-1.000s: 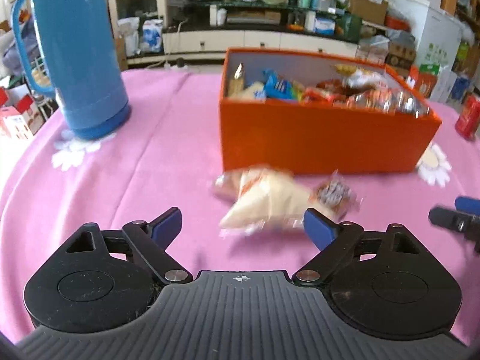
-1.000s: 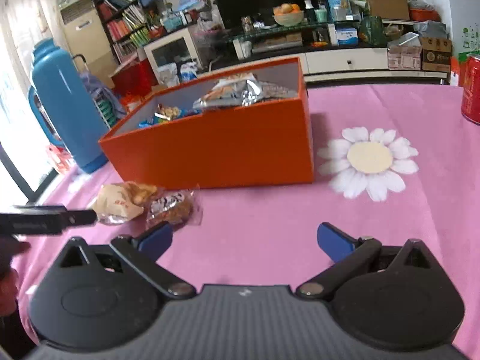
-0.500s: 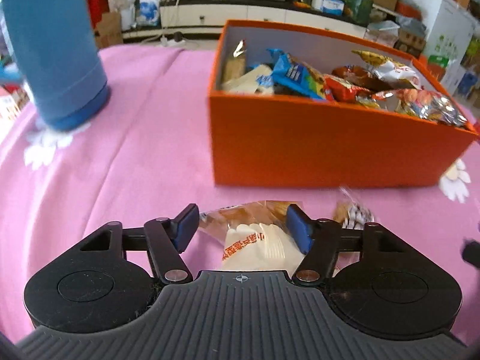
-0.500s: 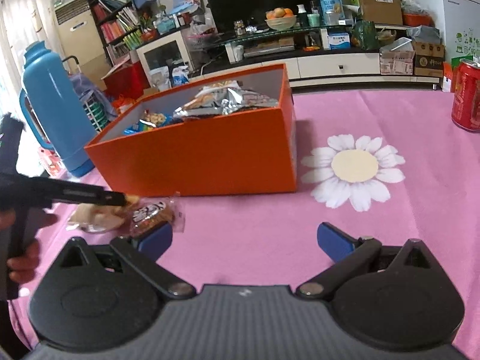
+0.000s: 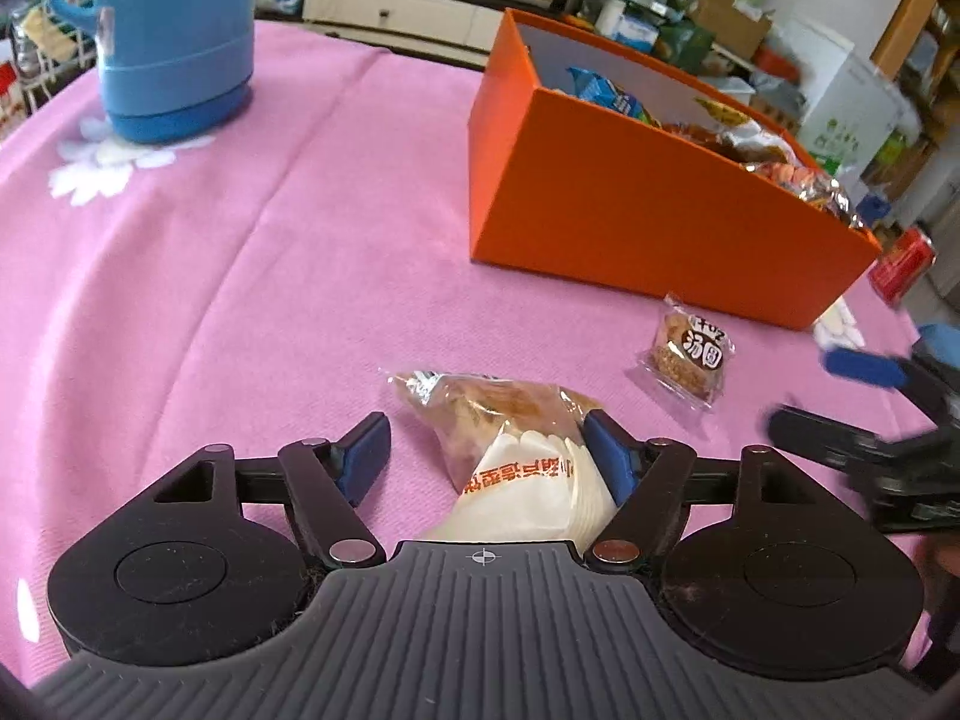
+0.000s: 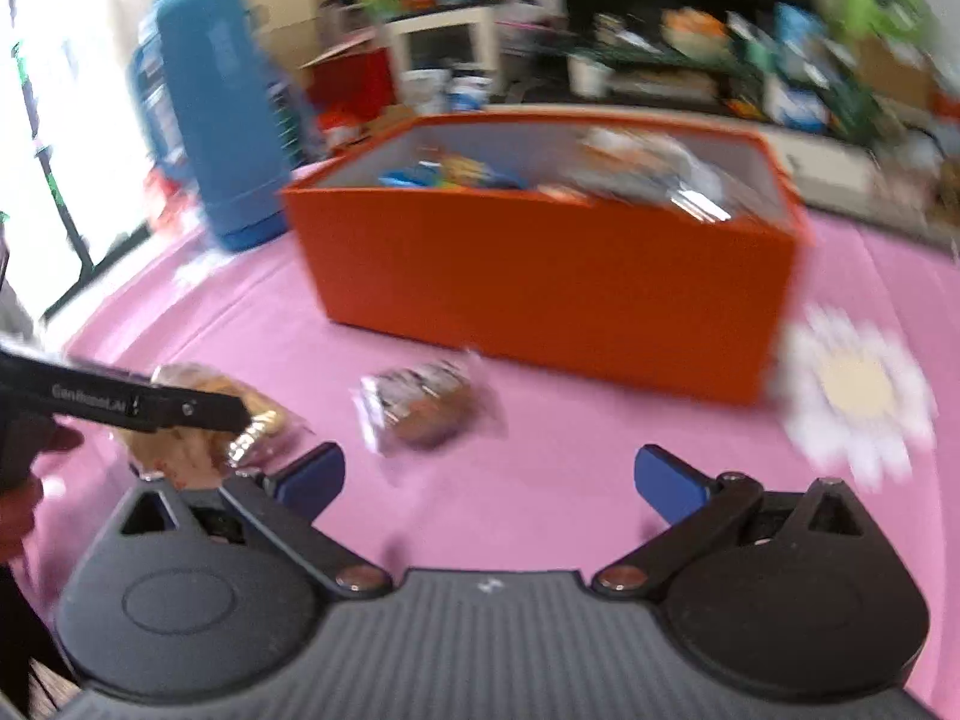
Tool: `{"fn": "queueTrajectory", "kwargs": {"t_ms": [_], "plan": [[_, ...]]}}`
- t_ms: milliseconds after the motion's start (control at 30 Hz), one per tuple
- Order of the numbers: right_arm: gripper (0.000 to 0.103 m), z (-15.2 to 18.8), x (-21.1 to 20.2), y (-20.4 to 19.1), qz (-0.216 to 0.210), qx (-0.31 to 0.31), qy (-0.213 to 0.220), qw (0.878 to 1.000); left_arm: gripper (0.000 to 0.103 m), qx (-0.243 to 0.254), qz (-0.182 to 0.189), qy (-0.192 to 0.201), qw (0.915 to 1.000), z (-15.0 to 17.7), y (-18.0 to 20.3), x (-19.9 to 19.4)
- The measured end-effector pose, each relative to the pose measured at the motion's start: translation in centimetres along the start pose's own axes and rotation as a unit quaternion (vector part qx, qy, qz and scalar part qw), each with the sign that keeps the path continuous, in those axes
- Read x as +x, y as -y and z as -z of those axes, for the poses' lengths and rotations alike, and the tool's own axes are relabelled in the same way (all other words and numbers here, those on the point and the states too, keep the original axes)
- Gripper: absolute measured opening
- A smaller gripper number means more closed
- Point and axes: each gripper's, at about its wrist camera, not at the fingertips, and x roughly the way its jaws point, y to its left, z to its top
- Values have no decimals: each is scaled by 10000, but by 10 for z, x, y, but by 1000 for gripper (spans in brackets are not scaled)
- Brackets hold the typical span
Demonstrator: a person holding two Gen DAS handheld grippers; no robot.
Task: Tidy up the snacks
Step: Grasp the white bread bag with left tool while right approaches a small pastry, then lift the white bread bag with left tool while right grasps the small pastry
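Pink tablecloth (image 5: 252,252): 1 orange box (image 5: 630,222) of snacks, 2 loose packets beside it. L gripper (image 5: 486,450) jaws just widened, bread packet (image 5: 510,426) between, unclamped. R gripper (image 6: 489,477) open, empty; small cake packet (image 6: 423,408) ahead.

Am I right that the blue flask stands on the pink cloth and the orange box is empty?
Not quite. The blue flask does stand on the pink cloth, but the orange box is not empty: it holds many snack packets, as the left wrist view shows.
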Motion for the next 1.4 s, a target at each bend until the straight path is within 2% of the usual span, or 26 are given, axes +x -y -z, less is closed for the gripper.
{"fn": "queueTrajectory", "kwargs": {"t_ms": [200, 233, 267, 300, 333, 433, 633, 700, 767, 867, 933, 1067, 1167, 1400], "plan": [[102, -27, 61, -24, 14, -613, -371, 9974, 46, 54, 84, 162, 9998, -2, -5, -7], [99, -28, 67, -26, 11, -660, -436, 9969, 46, 55, 121, 171, 9998, -2, -6, -8], [95, -28, 73, -28, 12, -709, -482, 9963, 46, 43, 152, 165, 9997, -2, -7, -8], [79, -25, 76, -30, 40, -729, -506, 9960, 46, 6, 179, 150, 9997, -2, -8, -8], [71, -23, 75, -29, -2, -644, -442, 9969, 46, -33, 216, 140, 9997, -2, -10, -8], [61, -19, 66, -29, 196, -455, -423, 9979, 46, -137, 239, 168, 9995, -2, -13, -9], [61, 17, 17, -13, 641, -25, -585, 9962, 49, 104, 176, 357, 9992, 0, -3, -17], [62, 33, -3, -7, 845, 218, -607, 9943, 53, 290, 102, 385, 9988, 3, 4, -19], [64, 52, -22, -3, 1104, 422, -522, 9916, 71, 465, -60, 432, 9980, 7, 10, -23], [68, 71, -37, 2, 1402, 636, -372, 9874, 77, 661, -244, 546, 9960, 11, 17, -30], [79, 70, -36, 7, 1354, 710, -347, 9876, 83, 782, -242, 514, 9953, 12, 21, -31], [92, 71, -36, 18, 1070, 1111, -217, 9878, 83, 1080, -363, 328, 9929, 12, 33, -19], [92, 71, -39, 24, 975, 1284, -150, 9868, 74, 1282, -599, 121, 9899, 14, 42, -4], [93, 71, -37, 22, 904, 1229, -141, 9882, 72, 1124, -756, -101, 9907, 25, 42, 9]]}}
